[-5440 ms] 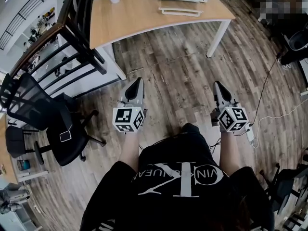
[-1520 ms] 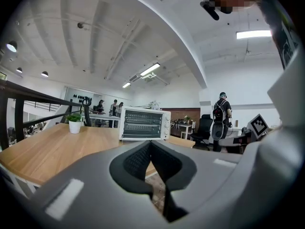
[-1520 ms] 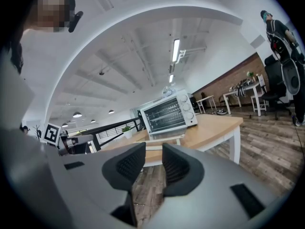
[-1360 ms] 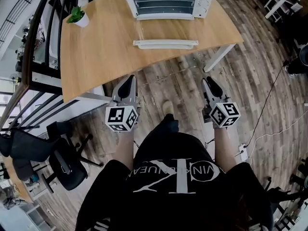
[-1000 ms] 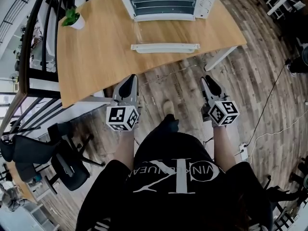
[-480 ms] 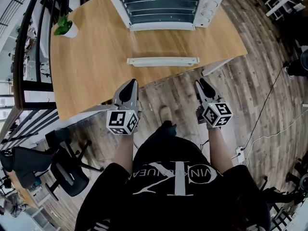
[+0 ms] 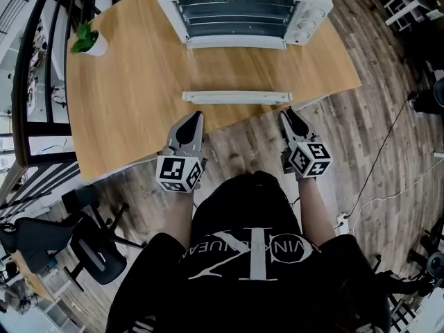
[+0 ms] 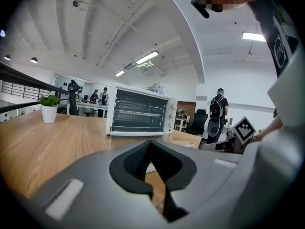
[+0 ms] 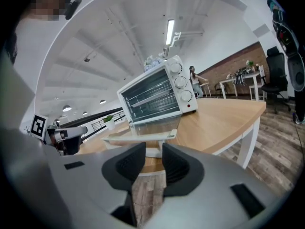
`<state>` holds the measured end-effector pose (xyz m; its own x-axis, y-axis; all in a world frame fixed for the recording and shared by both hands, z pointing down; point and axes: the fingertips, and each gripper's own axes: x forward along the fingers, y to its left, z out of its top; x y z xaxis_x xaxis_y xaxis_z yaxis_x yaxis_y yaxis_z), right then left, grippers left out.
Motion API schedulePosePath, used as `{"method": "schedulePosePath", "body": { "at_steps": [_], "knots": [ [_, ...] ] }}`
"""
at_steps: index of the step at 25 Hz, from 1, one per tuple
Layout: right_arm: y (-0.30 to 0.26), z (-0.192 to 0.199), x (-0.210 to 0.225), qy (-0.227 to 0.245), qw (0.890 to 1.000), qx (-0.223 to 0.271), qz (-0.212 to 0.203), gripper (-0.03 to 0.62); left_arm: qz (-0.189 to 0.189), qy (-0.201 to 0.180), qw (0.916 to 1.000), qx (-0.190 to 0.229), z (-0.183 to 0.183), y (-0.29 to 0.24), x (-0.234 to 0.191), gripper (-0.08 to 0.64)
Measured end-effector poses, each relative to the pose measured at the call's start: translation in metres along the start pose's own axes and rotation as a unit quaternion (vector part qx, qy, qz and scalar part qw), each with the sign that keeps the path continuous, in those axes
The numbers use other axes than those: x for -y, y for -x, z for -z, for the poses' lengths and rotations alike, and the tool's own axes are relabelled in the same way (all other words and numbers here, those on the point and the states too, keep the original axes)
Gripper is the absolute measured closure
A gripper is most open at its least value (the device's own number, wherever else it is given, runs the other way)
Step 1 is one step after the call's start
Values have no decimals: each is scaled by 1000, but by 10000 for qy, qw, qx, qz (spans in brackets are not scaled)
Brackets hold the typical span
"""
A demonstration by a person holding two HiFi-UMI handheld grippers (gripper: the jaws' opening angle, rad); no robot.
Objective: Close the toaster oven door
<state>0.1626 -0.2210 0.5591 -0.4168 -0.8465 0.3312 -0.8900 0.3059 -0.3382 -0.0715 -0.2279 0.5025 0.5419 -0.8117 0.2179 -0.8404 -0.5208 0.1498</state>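
A white toaster oven (image 7: 243,9) stands at the back of the wooden table (image 7: 125,96), its glass door (image 7: 236,68) folded down flat and its white handle (image 7: 236,97) nearest me. My left gripper (image 7: 196,116) hovers over the table's front edge, just short of the handle's left end, shut and holding nothing. My right gripper (image 7: 284,114) is level with the handle's right end, its jaws slightly apart and empty. The left gripper view shows the oven (image 8: 138,111) beyond the left gripper (image 8: 151,144). In the right gripper view, the handle (image 9: 140,138) lies just past the right gripper (image 9: 153,149).
A small potted plant (image 7: 87,40) sits at the table's far left corner. A black railing (image 7: 31,82) runs along the left and an office chair (image 7: 90,234) stands behind me on the left. A white cable (image 7: 388,186) lies on the floor at right. People (image 8: 217,118) stand far off.
I have walked up to the table: the oven and its open door have come much closer. Both grippers moved forward from over the floor to the table's front edge.
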Motion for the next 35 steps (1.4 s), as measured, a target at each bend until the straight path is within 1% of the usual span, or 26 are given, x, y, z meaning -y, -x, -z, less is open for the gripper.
{"method": "schedulePosePath", "body": {
  "at_steps": [7,15,25,31,35],
  "knots": [
    [-14,-3,16,-8,9998,21,211,518,-58,50,10000,33,1,-8,-9,549],
    [-28,6,21,3,9998,-26,194,517,-158,90,9998,28,7,-14,-19,549],
    [-44,4,21,329,9994,-46,61,518,-283,-7,9996,24,0,-13,-29,549],
    [-44,4,21,413,9990,-33,184,518,-400,6,9992,13,3,-7,-34,549],
    [-44,-3,19,525,9984,-5,188,518,-449,13,9990,-5,4,-7,-37,549]
  ]
}}
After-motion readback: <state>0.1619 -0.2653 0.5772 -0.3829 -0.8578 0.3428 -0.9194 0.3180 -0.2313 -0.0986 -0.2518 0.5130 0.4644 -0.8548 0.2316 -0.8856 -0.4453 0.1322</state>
